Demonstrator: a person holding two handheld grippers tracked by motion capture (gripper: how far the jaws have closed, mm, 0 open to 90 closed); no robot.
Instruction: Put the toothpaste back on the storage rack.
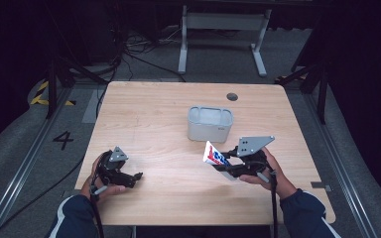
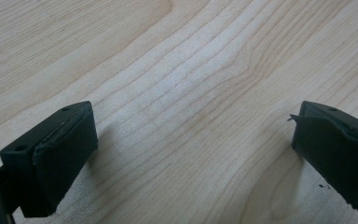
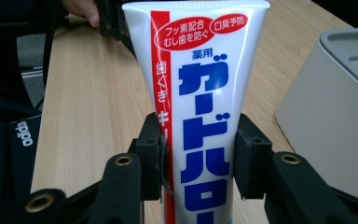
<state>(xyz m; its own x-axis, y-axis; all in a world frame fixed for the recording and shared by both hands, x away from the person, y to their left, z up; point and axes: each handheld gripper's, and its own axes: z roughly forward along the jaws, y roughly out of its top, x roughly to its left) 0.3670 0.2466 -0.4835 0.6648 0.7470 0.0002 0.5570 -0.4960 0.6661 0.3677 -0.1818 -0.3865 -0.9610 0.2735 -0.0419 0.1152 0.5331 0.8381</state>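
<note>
Because the right gripper [image 3: 196,158] has its jaws clamped across the body of a soft toothpaste tube [image 3: 196,93], the main risk I see is the tube itself: squeezed near its middle, it could buckle or slide between the pads, and its wide crimped end sticks up and away from the hand, so a quick turn of the wrist might swing it out of line. In the high view the tube [image 1: 215,156] is held just above the wooden table [image 1: 154,114], near the front side of the grey bin [image 1: 210,124] but apart from it. If the bin is where it is meant to go, which is only my guess, the broad end could catch on the rim and knock the light-looking bin along the table, or the tube could drop beside it when let go too early. The left gripper [image 1: 138,177] rests low at the near left of the table, well apart from the tube, its jaws wide apart with nothing but bare wood between them, so it could not steady anything in time. Counted: one tube, one bin, one table, two grippers.
</note>
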